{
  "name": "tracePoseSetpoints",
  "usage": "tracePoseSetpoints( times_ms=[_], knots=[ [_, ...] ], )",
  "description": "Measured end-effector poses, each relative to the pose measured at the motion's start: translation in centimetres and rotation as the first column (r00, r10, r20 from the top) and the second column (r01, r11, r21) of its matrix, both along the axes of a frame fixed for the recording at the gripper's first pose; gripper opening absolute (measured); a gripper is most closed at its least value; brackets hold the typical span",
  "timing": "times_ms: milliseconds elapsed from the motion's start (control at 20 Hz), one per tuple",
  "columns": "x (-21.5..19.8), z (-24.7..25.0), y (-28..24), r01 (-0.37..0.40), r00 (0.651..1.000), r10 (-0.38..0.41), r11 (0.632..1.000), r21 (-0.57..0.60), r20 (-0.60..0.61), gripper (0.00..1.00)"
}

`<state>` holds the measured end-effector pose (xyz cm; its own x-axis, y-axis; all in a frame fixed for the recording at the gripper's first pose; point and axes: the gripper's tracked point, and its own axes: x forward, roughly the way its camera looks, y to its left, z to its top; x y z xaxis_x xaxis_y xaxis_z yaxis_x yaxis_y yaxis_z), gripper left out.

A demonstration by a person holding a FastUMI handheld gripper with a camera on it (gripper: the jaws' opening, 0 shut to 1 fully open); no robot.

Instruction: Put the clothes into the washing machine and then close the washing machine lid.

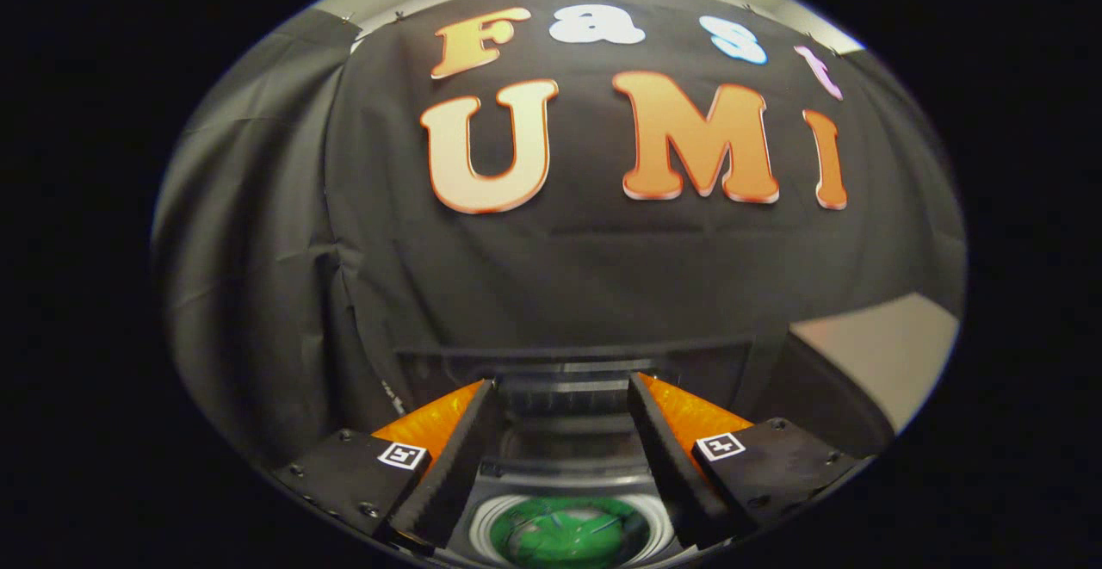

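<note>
Fingers of your gripper stand wide apart at the bottom center of the frame, holding nothing. Between them, at the lower edge, you see green clothes lying inside the round drum of the washing machine. Behind it, its raised dark lid stands against the black cloth wall.

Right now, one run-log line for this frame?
claw: open, empty | round washing machine drum opening: below, between fingers | green cloth: inside drum | lid: cannot tell
</note>
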<state>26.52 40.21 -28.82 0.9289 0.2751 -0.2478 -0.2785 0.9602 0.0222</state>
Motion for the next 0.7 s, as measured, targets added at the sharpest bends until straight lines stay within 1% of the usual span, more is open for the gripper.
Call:
tracePoseSetpoints(
  times_ms=[100,200,250,450,600,700],
  knots=[
    [2.7,1.5,0.7,-0.013,1.000,0.013,1.000,-0.012,0.000,0.98],
    [5.6,2.0,1.6,-0.025,0.999,0.026,1.000,0.014,-0.019,0.98],
    [7.1,2.1,1.6,-0.017,1.000,0.018,1.000,0.022,-0.015,0.98],
    [10.8,-0.5,1.2,0.022,0.995,-0.020,1.000,0.019,-0.093,0.98],
    [12.5,-3.1,0.4,0.057,0.987,-0.057,0.998,-0.002,-0.154,0.98],
    [12.9,-4.1,0.2,0.075,0.982,-0.074,0.997,0.004,-0.175,0.98]
  ],
)
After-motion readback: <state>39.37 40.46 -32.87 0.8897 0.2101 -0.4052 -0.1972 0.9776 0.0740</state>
